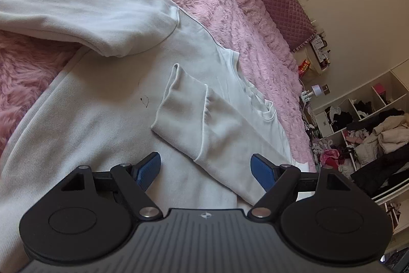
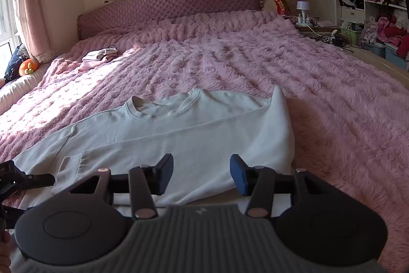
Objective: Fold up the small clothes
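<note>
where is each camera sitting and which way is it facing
Left wrist: sits on the left gripper, tilted down over the white sweatshirt with a sleeve folded across it; open blue pads show, and shelves at the right.
Right wrist: sits on the right gripper, looking along the pink bed cover to the headboard; its open jaws and part of the other gripper at the left edge show.
Shared: the sweatshirt, bed cover, headboard and shelves.
</note>
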A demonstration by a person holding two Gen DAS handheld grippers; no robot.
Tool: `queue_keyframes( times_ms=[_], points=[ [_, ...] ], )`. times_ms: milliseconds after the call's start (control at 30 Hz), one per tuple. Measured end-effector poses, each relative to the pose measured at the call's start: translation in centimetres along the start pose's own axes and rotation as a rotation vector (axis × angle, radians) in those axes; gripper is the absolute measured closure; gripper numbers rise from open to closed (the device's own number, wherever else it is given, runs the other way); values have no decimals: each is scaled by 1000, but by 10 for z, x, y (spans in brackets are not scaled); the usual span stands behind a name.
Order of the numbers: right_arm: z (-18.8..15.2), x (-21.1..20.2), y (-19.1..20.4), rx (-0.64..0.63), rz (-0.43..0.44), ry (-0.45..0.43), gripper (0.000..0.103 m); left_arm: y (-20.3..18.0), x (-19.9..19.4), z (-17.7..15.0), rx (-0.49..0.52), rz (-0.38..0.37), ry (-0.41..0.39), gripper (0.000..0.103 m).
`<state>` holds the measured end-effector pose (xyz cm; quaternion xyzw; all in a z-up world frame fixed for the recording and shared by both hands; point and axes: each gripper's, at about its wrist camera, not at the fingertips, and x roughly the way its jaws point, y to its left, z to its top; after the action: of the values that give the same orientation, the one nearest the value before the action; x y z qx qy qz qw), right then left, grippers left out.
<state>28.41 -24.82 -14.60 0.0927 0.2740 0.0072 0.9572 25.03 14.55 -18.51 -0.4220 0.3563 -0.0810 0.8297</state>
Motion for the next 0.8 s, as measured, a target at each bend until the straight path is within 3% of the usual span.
queue_keyframes(
  times_ms=[133,233,300,333,367,533,633,800],
  points=[
    [-7,-7,-21,3,-37,-5,51,6,11,3,-59,-7,-70,11],
    [-14,-6,-27,-15,-76,-5,50,10,20,7,-103,-33,-110,20],
    [-18,-3,-29,-52,-127,4,50,10,24,10,-97,-67,-134,45],
    [-21,-2,-31,-68,-148,11,50,10,25,11,-92,-80,-141,80],
    [-23,-1,-31,-86,-175,21,50,9,26,12,-85,-91,-151,98],
    [-34,11,-29,-213,-294,70,47,-23,-7,12,88,-150,-297,98],
    [-38,22,-26,-268,-313,88,45,-27,-28,12,113,-146,-378,98],
    [-41,44,-17,-350,-351,71,48,4,-17,18,59,-10,-330,98]
  ],
)
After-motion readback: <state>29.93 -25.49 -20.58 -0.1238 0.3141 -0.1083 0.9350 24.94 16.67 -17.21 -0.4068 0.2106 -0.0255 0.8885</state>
